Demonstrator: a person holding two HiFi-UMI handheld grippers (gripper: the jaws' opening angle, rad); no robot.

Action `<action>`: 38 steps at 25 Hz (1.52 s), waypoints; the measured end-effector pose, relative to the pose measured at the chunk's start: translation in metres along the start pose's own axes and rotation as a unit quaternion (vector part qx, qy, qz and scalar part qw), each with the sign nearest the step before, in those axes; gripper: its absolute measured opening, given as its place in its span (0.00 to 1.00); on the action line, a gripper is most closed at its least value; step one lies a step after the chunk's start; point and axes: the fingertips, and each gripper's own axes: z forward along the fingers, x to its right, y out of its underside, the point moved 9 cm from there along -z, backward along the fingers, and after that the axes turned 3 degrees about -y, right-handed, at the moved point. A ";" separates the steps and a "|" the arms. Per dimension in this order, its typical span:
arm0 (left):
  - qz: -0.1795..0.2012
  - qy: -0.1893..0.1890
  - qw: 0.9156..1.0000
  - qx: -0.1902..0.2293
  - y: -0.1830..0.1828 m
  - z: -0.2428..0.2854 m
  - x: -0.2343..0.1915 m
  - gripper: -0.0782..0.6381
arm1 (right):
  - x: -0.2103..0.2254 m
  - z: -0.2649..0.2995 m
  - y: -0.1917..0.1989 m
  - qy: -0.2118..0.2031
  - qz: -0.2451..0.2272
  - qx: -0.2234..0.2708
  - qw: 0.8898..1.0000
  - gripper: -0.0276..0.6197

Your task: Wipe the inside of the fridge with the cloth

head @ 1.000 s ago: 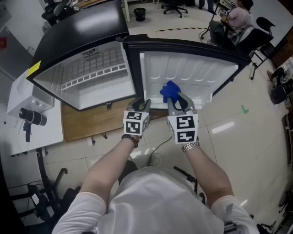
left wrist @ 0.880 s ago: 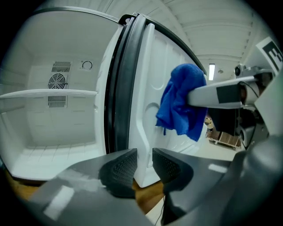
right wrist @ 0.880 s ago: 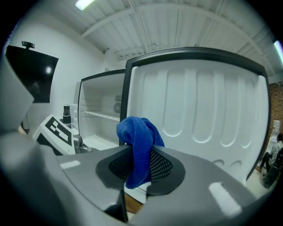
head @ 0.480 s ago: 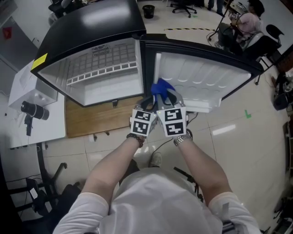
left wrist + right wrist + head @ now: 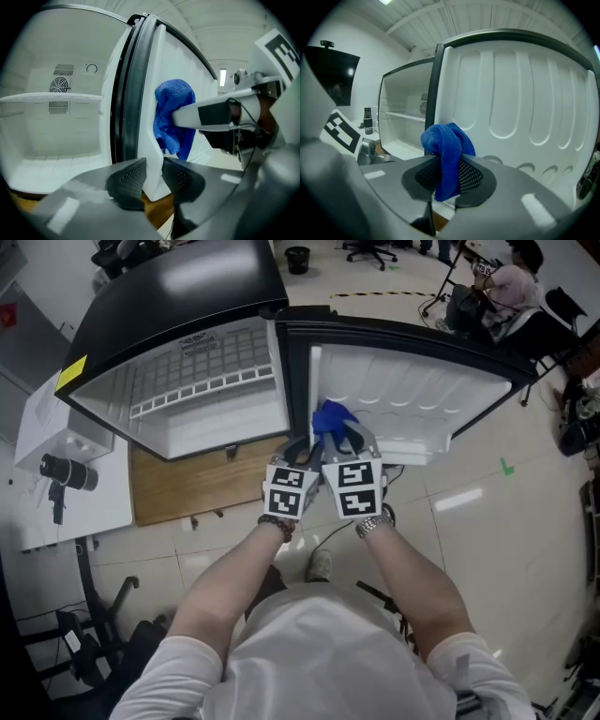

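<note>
cloth: blue fluffy cloth (image 5: pixel 447 150), pinched tight in the right gripper (image 5: pixel 449 177), right by the white ribbed door liner (image 5: pixel 520 103)
change: it just slid over beside the left gripper (image 5: pixel 153 176)
left: clamped on the liner's edge, steadying the door
meaning: looks like the door side is getting wiped; the white fridge compartment (image 5: pixel 206 418) probably comes next

The blue cloth (image 5: pixel 449 140) is nubbly, matt fabric. The fridge door liner (image 5: pixel 525 108) is smooth, faintly glossy white plastic. At eleven o'clock in the head view the fridge top (image 5: pixel 178 287) is glossy black; the board (image 5: pixel 187 486) beneath looks like matt wood.
</note>
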 end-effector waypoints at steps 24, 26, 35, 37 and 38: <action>-0.002 -0.011 1.000 0.002 -0.001 -0.002 0.001 0.25 | 0.090 -0.052 0.039 0.108 0.024 -0.019 0.994 0.15; -0.005 -0.012 1.000 0.004 -0.002 -0.003 0.001 0.25 | 0.099 -0.058 0.042 0.118 0.028 -0.021 0.992 0.15; -0.006 -0.017 1.000 0.008 -0.004 -0.004 0.002 0.25 | 0.136 -0.081 0.054 0.162 0.039 -0.029 0.986 0.15; -0.006 -0.018 1.000 0.008 -0.003 -0.004 0.003 0.25 | 0.145 -0.088 0.056 0.173 0.041 -0.031 0.984 0.15; -0.006 -0.019 1.000 0.007 -0.003 -0.004 0.003 0.25 | 0.149 -0.091 0.058 0.179 0.041 -0.032 0.982 0.15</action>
